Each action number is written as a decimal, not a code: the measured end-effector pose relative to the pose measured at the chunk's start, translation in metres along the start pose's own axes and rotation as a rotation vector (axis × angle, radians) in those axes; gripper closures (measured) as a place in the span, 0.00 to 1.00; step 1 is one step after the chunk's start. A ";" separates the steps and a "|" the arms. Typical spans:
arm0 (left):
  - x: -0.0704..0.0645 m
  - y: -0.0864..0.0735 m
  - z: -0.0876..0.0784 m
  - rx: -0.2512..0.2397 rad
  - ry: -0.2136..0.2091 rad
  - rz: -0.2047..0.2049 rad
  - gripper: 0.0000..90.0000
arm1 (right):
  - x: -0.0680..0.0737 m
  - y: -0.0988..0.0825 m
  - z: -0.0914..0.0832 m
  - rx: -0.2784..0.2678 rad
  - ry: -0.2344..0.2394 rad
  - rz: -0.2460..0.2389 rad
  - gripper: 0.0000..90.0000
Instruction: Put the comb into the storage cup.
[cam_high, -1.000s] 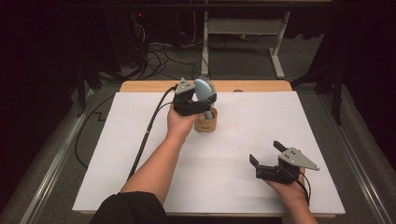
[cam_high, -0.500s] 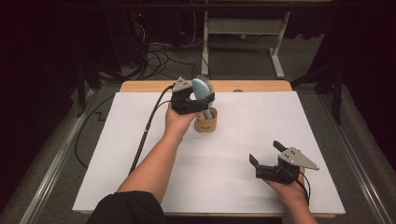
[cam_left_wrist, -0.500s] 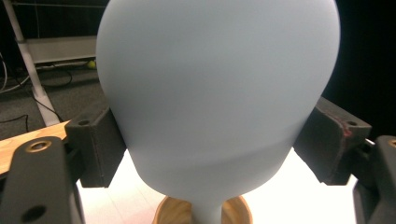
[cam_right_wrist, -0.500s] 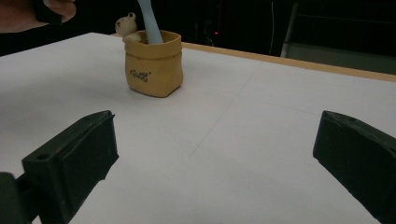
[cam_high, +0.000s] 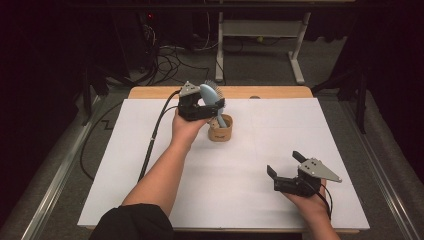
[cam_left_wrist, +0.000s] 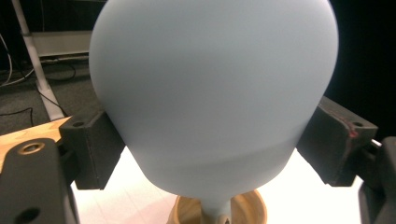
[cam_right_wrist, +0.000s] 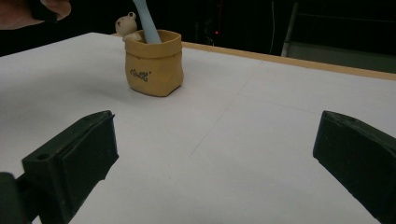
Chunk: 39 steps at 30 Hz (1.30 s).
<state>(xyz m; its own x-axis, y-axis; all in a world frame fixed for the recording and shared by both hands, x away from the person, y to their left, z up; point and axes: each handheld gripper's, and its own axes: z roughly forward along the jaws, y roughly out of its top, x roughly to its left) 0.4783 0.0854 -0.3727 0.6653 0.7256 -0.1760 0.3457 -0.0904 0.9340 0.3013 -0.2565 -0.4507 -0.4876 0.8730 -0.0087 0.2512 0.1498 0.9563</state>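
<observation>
Left gripper (cam_high: 212, 107): jaws either side of blue hairbrush (cam_high: 212, 96) head, just been opening, pads look barely clear | right gripper (cam_high: 285, 169): jaws wide apart, nothing between, above white table (cam_high: 280, 130) | hairbrush: handle down in tan holder (cam_high: 220, 129), mid-table

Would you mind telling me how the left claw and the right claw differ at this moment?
The left claw is raised at the far side of the table, above the tan holder; the right claw sits low near the front edge. The blue hairbrush stands between the left claw's jaws, which have just been opening; the right claw's jaws stand wide apart with nothing between them. Both are black, two-jawed and hand-held.
</observation>
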 end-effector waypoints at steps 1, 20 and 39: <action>0.001 0.000 -0.001 0.002 0.001 -0.001 0.18 | 0.000 0.000 0.000 0.000 0.000 -0.001 0.01; 0.016 -0.012 -0.008 -0.003 0.031 -0.034 0.14 | 0.001 -0.001 0.000 0.010 -0.002 -0.015 0.00; 0.026 -0.019 -0.012 0.018 0.040 -0.056 0.09 | 0.002 0.000 -0.002 0.006 -0.010 -0.021 0.00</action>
<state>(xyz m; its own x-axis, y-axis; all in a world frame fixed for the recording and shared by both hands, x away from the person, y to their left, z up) 0.4811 0.1147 -0.3917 0.6178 0.7564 -0.2148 0.3933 -0.0608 0.9174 0.2990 -0.2556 -0.4504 -0.4847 0.8741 -0.0316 0.2463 0.1711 0.9540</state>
